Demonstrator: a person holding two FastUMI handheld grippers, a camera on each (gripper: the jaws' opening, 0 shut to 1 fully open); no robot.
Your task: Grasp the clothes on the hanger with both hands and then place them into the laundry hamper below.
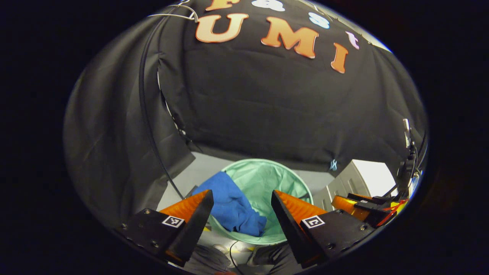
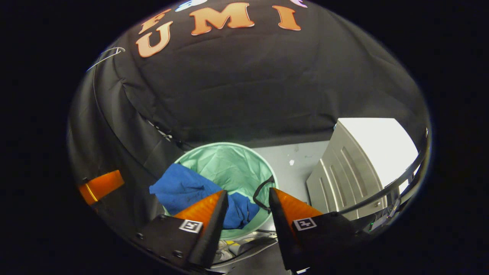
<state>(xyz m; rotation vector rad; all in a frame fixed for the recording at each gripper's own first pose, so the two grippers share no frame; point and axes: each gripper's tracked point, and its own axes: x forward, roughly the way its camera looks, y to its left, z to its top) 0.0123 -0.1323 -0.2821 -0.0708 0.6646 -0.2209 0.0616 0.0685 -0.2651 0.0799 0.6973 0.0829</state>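
The green hamper [image 1: 263, 179] is the thing to steer by. On its left rim lies the blue clothes [image 1: 231, 206], partly inside the hamper and partly hanging over the edge onto the floor side. High above the hamper and to its left, a thin wire hanger [image 1: 179, 13] hangs bare on the black wall. So the drop looks nearly done, but not neatly. To finish well, the person would likely need to push or lift the loose blue flap toward the middle of the hamper, so nothing is left draped over the rim. A slow, low move would be best, because the soft wall of the hamper could tip or fold if a claw bumps it. The left claw [image 1: 240, 202] is above the hamper and points down at it, with its two fingers spread wide and nothing between them. Right of the hamper stands a white cabinet [image 1: 363, 177]. In the right gripper view, the right claw [image 2: 248, 202] also hangs above the near edge of the hamper [image 2: 229, 164], tilted down, fingers spread and empty. The blue clothes [image 2: 183, 187] lie just left of it, and a dark handle loop [image 2: 261, 193] sits on the hamper's right rim.
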